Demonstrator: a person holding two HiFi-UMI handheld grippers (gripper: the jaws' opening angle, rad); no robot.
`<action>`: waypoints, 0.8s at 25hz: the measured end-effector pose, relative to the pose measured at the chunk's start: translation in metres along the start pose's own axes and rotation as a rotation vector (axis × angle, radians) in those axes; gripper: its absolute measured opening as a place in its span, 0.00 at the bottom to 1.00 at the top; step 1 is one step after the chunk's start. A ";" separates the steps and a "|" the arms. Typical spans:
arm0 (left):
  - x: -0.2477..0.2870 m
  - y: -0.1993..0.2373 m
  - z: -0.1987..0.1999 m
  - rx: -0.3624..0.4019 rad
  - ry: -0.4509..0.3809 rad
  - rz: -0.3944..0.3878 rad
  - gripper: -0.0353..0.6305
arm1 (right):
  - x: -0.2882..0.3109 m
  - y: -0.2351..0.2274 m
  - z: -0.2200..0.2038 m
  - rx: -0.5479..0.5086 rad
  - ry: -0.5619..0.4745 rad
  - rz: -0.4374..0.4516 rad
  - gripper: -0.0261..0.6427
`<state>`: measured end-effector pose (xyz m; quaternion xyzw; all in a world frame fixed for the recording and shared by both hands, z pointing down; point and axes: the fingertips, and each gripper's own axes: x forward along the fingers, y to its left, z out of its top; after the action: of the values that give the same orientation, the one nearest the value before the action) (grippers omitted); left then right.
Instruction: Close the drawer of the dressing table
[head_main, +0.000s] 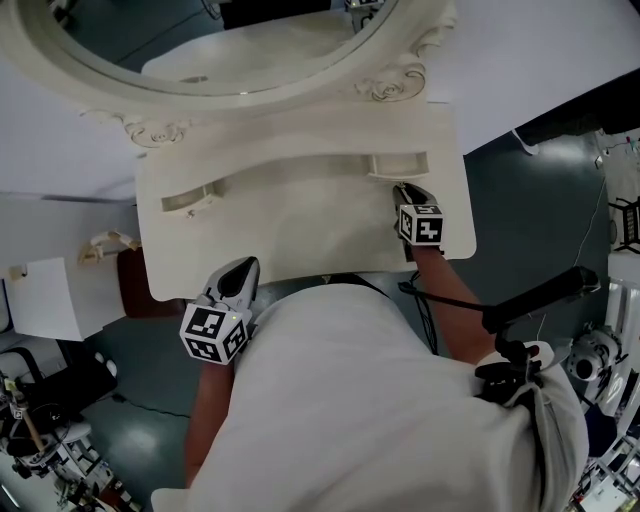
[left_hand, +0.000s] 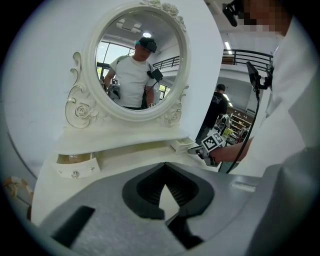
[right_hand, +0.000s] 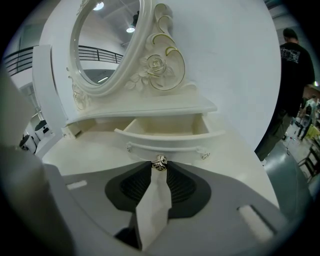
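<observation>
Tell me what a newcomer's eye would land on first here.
The ornate oval mirror dominates the back of the white dressing table. Below it, both small drawers stand open, the left drawer and the right drawer. The right gripper is at the right drawer's front, jaw tips against its metal knob.

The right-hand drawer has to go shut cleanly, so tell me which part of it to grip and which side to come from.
Grip the small metal knob at the middle of the curved front of the drawer, coming straight in from the front, a jaw on each side. It alone stands proud; the front is wide and smooth. The right gripper has it at its tips.
</observation>
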<state>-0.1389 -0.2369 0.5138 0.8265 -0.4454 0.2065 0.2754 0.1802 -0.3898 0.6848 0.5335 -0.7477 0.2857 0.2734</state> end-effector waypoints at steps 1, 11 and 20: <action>0.000 0.000 -0.001 0.000 0.001 0.001 0.06 | 0.000 0.001 0.000 0.000 -0.002 0.001 0.19; 0.003 -0.004 0.003 0.005 -0.003 -0.001 0.06 | 0.000 0.002 0.004 -0.002 -0.006 0.010 0.18; -0.002 0.003 0.002 0.002 -0.012 0.005 0.06 | 0.006 0.010 0.011 -0.013 -0.001 0.012 0.18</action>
<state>-0.1425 -0.2386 0.5118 0.8268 -0.4488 0.2027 0.2717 0.1680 -0.3993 0.6804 0.5271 -0.7531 0.2820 0.2747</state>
